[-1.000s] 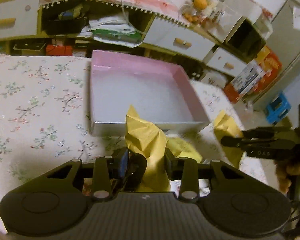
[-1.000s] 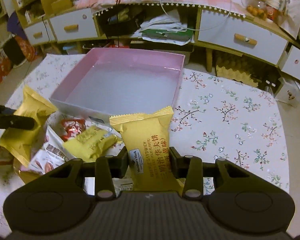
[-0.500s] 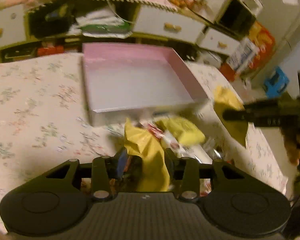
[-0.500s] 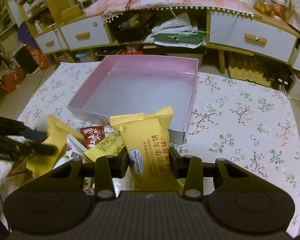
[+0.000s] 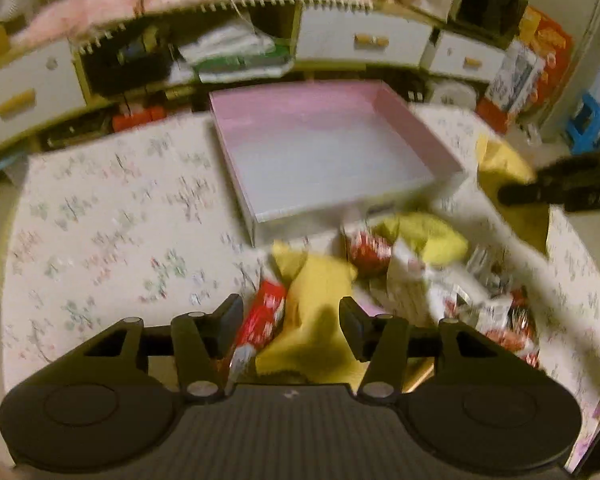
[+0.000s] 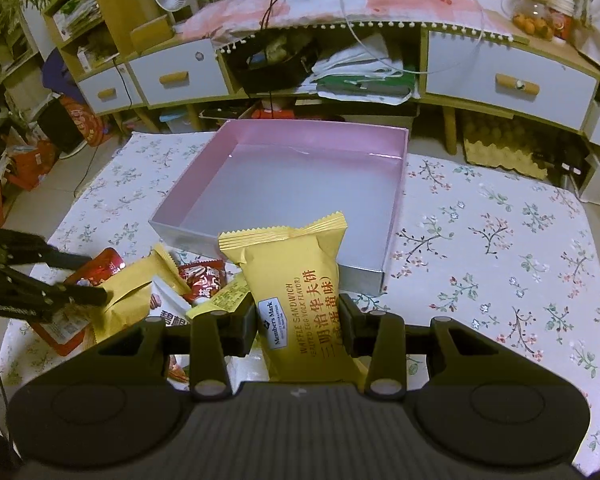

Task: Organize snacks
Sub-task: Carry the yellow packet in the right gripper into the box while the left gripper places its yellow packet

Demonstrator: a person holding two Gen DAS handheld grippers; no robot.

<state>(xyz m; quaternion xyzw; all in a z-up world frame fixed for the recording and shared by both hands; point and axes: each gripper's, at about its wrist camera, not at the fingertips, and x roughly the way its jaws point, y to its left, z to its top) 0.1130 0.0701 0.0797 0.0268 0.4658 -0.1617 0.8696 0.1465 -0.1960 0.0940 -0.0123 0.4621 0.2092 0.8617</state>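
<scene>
My right gripper [image 6: 298,314] is shut on a yellow waffle sandwich packet [image 6: 296,284], held upright in front of the empty pink box [image 6: 300,184]. My left gripper [image 5: 290,316] is open, its jaws wide on either side of a yellow packet [image 5: 316,304] that lies on the snack pile. A red packet [image 5: 260,320] lies by its left finger. In the right wrist view the left gripper [image 6: 88,280] shows at the left edge over the same yellow packet [image 6: 128,292]. The left wrist view is blurred.
Several loose snack packets [image 6: 204,280] lie in a pile on the floral tablecloth [image 6: 500,240] in front of the box. A low cabinet with white drawers [image 6: 500,76] stands behind the table. The right gripper [image 5: 540,192] shows at the right edge of the left wrist view.
My left gripper has lowered its yellow packet onto the snack pile and opened, letting it go. My right gripper has risen a little, still holding the waffle sandwich packet.
</scene>
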